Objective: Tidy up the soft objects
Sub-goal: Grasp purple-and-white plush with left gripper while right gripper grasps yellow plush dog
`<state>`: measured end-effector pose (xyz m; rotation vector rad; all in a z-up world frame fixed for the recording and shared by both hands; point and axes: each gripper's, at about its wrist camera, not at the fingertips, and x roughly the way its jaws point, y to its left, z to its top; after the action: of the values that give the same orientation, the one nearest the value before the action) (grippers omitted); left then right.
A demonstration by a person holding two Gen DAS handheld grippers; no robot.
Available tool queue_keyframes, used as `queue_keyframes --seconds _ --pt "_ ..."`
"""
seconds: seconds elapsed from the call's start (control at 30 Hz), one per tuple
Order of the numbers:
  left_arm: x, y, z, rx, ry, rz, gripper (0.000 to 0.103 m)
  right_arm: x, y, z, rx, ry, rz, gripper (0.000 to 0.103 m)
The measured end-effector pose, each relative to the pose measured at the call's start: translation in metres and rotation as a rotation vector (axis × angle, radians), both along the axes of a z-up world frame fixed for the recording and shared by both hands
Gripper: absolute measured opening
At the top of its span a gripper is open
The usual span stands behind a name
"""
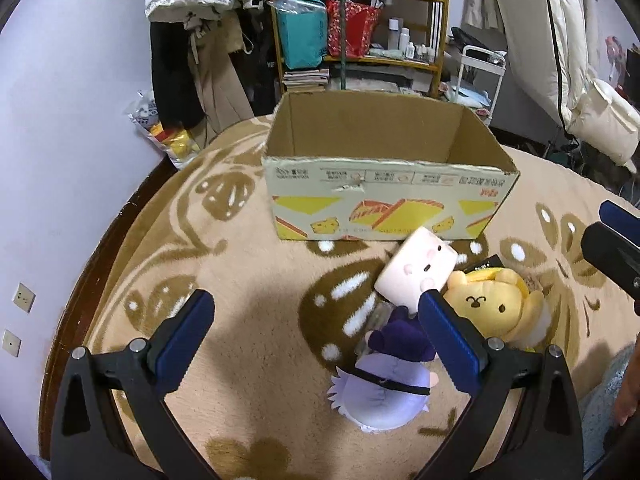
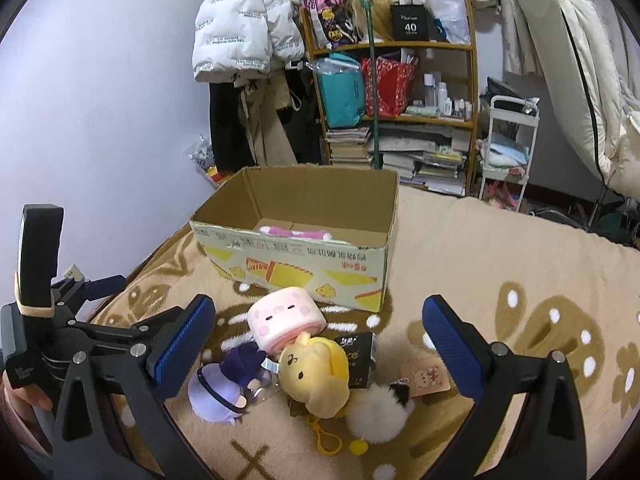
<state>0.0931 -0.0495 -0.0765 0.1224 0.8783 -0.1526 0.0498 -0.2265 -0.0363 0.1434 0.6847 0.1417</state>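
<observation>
Plush pile: four toys heaped on the patterned blanket (image 2: 500,240), just in front of the cardboard box's (image 2: 304,268) near wall; bunched so either gripper can reach any of them
Pink cylinder plush (image 2: 286,320): on its side, touching the box's near wall; yellow bear plush (image 2: 314,376) lies against it
Purple doll (image 2: 228,384): face down on the pile's left side, touching the pink one
White pompom (image 2: 376,414): just beside the bear, on the pile's right side; black packet (image 2: 360,360) behind the bear looks non-soft, I'd skip it
Box: open top, facing me; a pink-white soft item (image 2: 294,233) already inside, so I judge sorting underway, four left
Left gripper (image 1: 316,344): jaws wide apart, nothing between them; hovers left of the pile, right finger overlapping the purple doll in view; contact, cannot tell
Right gripper (image 2: 320,344): jaws wide apart, holding nothing; the pile sits framed between its fingers, probably lined up for the next pick
Risk: toys touch, a grab may drag a neighbour
</observation>
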Motion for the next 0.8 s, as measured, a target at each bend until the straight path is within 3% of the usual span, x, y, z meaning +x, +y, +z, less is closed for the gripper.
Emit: queue_keyframes --seconds 0.8 --pt "0.007 -0.043 -0.061 0.033 0.246 -0.167 0.101 0.027 0.0 -0.048 0.108 0.201 0.005 0.103"
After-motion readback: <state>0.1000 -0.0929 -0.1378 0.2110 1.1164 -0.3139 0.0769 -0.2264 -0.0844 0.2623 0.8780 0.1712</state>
